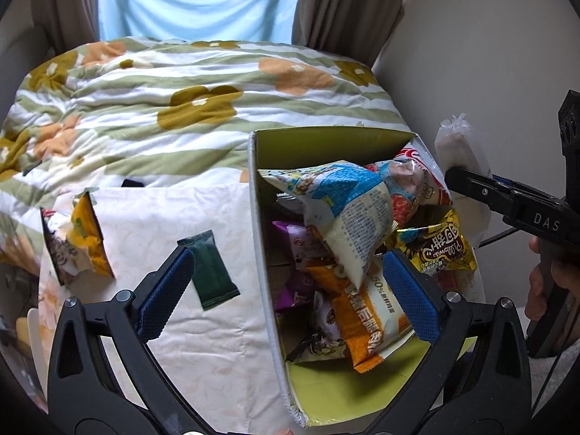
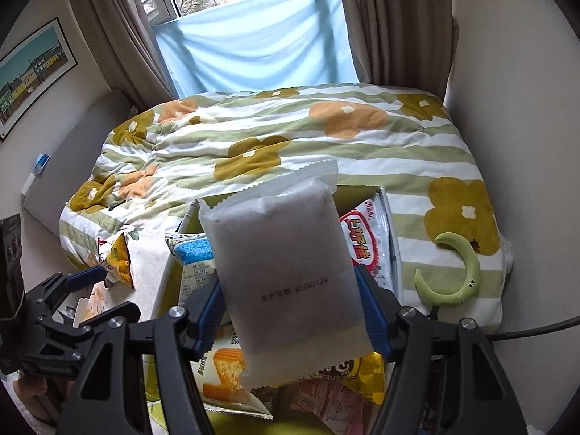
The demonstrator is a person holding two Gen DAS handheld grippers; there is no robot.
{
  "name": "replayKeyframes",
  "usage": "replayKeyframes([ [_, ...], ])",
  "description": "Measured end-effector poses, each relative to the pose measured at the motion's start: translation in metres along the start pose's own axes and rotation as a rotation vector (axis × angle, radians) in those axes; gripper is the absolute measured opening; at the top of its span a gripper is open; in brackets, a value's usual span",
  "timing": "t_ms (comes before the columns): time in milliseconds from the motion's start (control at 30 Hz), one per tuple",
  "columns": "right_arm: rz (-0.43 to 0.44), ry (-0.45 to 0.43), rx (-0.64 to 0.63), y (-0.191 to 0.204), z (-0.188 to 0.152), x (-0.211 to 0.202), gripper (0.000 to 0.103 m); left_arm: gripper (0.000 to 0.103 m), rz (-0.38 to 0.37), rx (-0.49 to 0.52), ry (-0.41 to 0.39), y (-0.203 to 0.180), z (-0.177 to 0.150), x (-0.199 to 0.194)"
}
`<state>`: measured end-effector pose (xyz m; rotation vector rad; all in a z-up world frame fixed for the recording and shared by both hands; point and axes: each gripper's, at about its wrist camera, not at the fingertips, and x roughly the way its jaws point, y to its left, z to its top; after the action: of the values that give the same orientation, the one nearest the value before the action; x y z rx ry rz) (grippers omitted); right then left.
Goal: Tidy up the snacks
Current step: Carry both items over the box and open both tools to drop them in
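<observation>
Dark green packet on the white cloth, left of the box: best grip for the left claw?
Pinch the dark green packet across its short width at mid-body, coming from above. It lies flat on the white cloth with both long edges free, and the open left claw hangs nearby. Rotate so the pads face those long edges.

Both wrist cameras look steeply down, close over the snack box (image 1: 275, 326) on the bed (image 1: 181, 83), facing the window (image 2: 253, 47); both share these.

left tool (image 1: 288, 299): black frame, blue textured pads, silver screws
right tool (image 2: 291, 313): same; "DAS" marking, black cable
</observation>
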<state>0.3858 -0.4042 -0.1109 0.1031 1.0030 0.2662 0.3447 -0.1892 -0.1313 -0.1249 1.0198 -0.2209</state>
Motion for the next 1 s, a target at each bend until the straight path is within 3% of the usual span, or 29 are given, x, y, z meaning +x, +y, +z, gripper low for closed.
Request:
replayKeyframes([
  [200,0.033,0.028,0.041,0.000,0.000,0.020,0.063,0.102,0.047,-0.033,0.016,0.016,-0.011,-0.005],
  [267,0.062,0.016,0.072,-0.002,-0.002,0.020,0.067,0.102,0.057,-0.042,0.025,0.019,-0.016,-0.004],
  [333,0.065,-0.007,0.087,-0.004,-0.008,0.018,0.099,0.102,0.063,-0.048,0.036,0.023,-0.023,-0.002],
  [367,0.057,-0.017,0.089,-0.004,-0.010,0.017,0.103,0.102,0.065,-0.051,0.043,0.024,-0.026,-0.001],
  [600,0.003,-0.022,0.065,-0.001,-0.030,0.017,0.103,0.102,0.075,-0.038,0.064,0.028,-0.041,-0.002],
  [1000,-0.040,-0.121,0.037,0.038,-0.044,-0.035,0.103,0.102,0.072,0.016,-0.021,0.038,-0.054,-0.059],
])
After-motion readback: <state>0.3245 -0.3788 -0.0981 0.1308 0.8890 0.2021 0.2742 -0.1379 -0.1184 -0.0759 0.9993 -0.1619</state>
